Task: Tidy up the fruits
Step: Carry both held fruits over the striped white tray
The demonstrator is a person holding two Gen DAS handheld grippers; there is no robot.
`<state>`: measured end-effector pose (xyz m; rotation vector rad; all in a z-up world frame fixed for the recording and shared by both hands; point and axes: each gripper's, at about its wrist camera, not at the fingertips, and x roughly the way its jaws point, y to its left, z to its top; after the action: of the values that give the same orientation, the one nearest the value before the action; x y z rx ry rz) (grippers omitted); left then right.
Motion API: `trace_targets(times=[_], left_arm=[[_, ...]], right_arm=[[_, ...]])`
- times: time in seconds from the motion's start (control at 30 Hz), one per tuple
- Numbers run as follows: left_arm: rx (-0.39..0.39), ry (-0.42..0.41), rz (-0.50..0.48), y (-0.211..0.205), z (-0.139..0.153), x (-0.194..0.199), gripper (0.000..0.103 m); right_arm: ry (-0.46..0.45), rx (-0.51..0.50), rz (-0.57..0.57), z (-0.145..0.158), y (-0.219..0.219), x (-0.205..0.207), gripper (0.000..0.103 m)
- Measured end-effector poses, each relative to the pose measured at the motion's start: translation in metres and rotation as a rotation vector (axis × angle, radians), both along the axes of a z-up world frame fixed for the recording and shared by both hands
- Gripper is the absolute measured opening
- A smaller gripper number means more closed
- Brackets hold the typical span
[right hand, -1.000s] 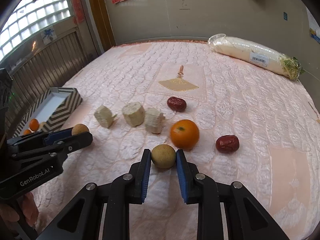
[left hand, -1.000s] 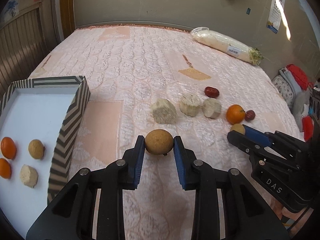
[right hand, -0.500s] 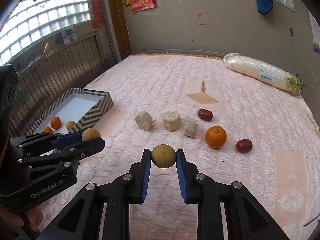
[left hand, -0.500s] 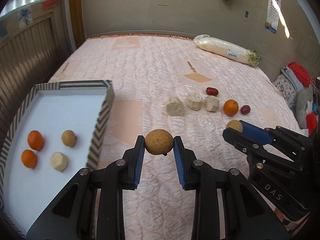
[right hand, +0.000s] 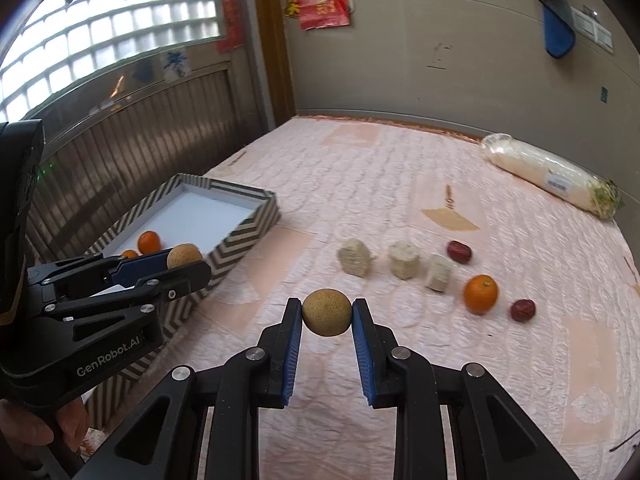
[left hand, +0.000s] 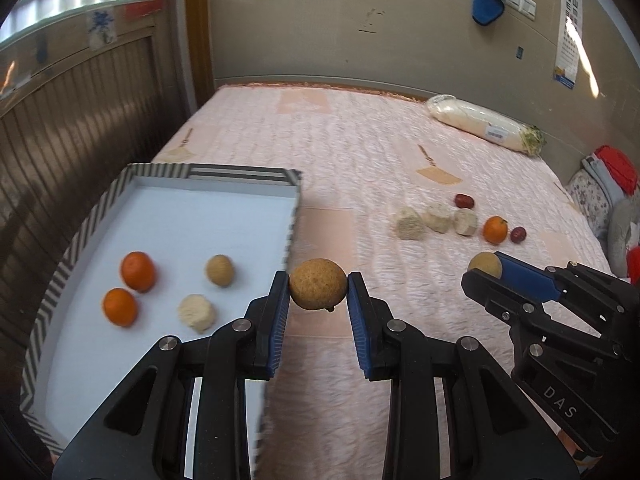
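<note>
My left gripper [left hand: 318,290] is shut on a round brown fruit [left hand: 318,290] and holds it in the air just past the right rim of the striped box [left hand: 294,208]. The box holds two oranges [left hand: 138,271], a brown fruit [left hand: 219,270] and a pale chunk [left hand: 196,313]. My right gripper [right hand: 326,312] is shut on a second brown fruit [right hand: 326,312], held above the bed; it also shows in the left wrist view [left hand: 486,266]. On the quilt lie three pale chunks [right hand: 404,265], an orange [right hand: 480,294] and two red dates [right hand: 459,251].
A wrapped cabbage [right hand: 552,176] lies at the far right of the bed. A radiator wall [right hand: 140,140] runs along the left side, behind the box. Bags and clothes [left hand: 612,184] sit off the bed's right edge.
Both grippers have lifted and pulled back to the left with their brown fruits. The striped box now lies closer under my left gripper, and the fruits on the quilt look farther away.
</note>
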<state>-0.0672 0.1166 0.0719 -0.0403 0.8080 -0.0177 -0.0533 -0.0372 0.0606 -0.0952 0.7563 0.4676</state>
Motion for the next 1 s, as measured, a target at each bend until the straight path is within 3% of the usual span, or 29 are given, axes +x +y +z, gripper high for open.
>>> trace_targets(times=[0.5,1.0], left_arm=[[0.016,-0.002,0.103,0.054,-0.003,-0.014,0.029],[0.001,0.048,0.212,0.114,-0.019,-0.028,0.028]], right_arm=[[-0.005,-0.025,0.116,0.004,0.063,-0.006,0.024],[0.008,-0.065,0.263,-0.005,0.132,-0.012,0.024]])
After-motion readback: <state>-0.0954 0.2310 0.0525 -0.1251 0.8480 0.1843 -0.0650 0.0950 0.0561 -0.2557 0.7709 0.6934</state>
